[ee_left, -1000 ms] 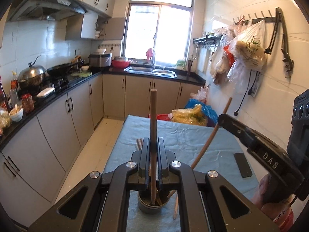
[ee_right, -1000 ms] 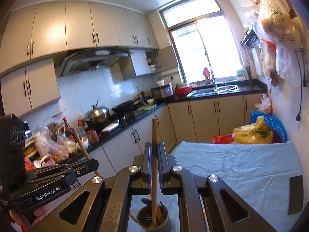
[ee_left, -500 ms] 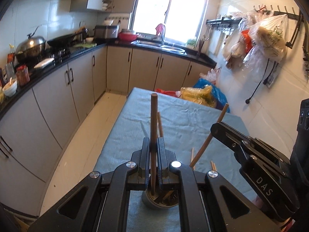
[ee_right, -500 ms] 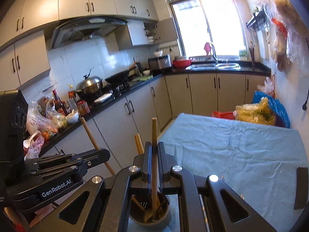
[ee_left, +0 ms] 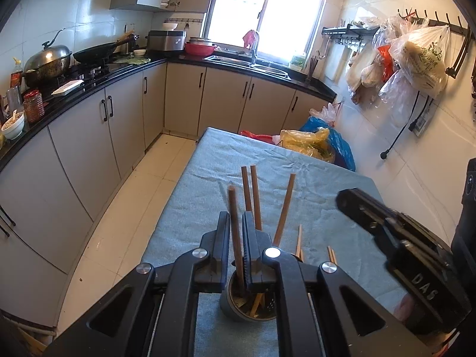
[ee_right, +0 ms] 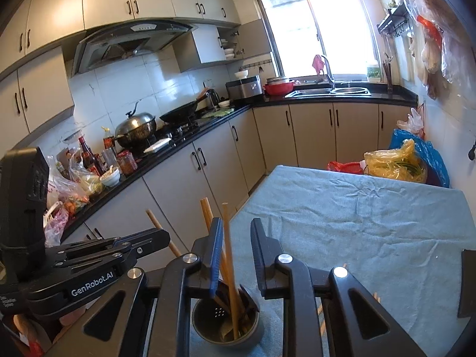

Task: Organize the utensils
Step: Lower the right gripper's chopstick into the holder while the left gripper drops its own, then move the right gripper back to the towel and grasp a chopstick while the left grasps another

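Observation:
A grey perforated utensil cup stands on the blue-clothed table and holds several wooden chopsticks. My left gripper is shut on one wooden chopstick, whose lower end reaches into the cup. My right gripper is open just above the cup; a chopstick stands loose between its jaws, resting in the cup. Loose chopsticks lie on the cloth beside the cup. The right gripper also shows at the right of the left wrist view.
The blue-clothed table runs toward plastic bags at its far end. A kitchen counter with pots and bottles lines the left. A dark flat object lies at the table's right edge. Bags hang on the right wall.
My right gripper has opened and let go of its chopstick, which now rests in the cup. Both grippers have tilted downward over the cup. The left stays shut on its chopstick.

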### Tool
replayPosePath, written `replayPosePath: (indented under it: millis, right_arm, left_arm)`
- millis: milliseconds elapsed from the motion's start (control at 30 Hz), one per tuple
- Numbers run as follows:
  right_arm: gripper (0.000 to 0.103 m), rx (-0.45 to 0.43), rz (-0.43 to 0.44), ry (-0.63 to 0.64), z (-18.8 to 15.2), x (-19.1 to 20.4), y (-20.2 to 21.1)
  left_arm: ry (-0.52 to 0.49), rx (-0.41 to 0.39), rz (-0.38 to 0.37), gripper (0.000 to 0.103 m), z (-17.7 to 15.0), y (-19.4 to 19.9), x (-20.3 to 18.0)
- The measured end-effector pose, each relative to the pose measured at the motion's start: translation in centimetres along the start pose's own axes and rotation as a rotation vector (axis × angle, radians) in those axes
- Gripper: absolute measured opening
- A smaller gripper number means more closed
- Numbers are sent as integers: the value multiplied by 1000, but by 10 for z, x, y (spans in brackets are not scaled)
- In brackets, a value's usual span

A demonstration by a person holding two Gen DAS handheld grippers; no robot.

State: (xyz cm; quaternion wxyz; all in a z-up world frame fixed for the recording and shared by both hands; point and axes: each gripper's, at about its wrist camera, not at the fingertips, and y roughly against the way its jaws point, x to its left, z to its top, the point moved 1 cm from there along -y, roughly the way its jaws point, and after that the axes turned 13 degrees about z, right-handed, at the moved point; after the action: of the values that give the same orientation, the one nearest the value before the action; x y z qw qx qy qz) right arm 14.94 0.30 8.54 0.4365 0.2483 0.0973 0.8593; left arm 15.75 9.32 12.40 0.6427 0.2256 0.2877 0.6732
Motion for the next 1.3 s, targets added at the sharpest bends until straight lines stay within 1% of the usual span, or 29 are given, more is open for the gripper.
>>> replayPosePath:
  millis: [133, 267, 333, 400, 467, 533, 600, 700, 833, 900, 1067, 1200, 1300]
  right_arm:
    - [21, -35, 6, -37, 1, -10, 23]
    - [21, -48, -21, -85, -8, -33, 48]
    - [21, -30, -47, -106, -17, -48, 57]
    - [21, 7, -87, -120, -30, -66, 63]
    - [21, 59, -130, -159, -48, -88, 66]
    - [21, 122, -161, -194, -66, -111, 64]
    - [21, 186, -212, -238, -85, -135, 61]
    - [21, 269, -232, -315, -106, -167, 51]
    - [21, 339, -238, -371, -123, -194, 33]
    - [21, 364, -254, -381, -127, -203, 24]
    - [20, 395, -264, -398, -130, -217, 8]
    - [17, 429, -273, -376, -131, -213, -4]
    - [15, 455, -307, -341, -129, -210, -10]
  left_arm:
    - [2, -16, -1, 11, -1, 10, 1]
    - [-10, -34, -10, 11, -5, 23, -3]
    - [-26, -44, -24, 11, -9, 32, -9]
    - [-49, -56, -44, 11, -14, 40, -16]
    - [-77, -56, -61, 15, -21, 45, -27]
    - [-115, -47, -86, 17, -31, 47, -43]
    - [-152, -26, -105, 17, -43, 45, -60]
    - [-190, 21, -126, 17, -58, 35, -82]
    - [-243, 89, -131, 17, -79, 18, -106]
    - [-263, 126, -133, 17, -87, 9, -114]
    - [-285, 165, -127, 17, -96, -5, -121]
    - [-290, 183, -122, 17, -98, -12, -122]
    - [-292, 195, -118, 17, -98, -16, -126]
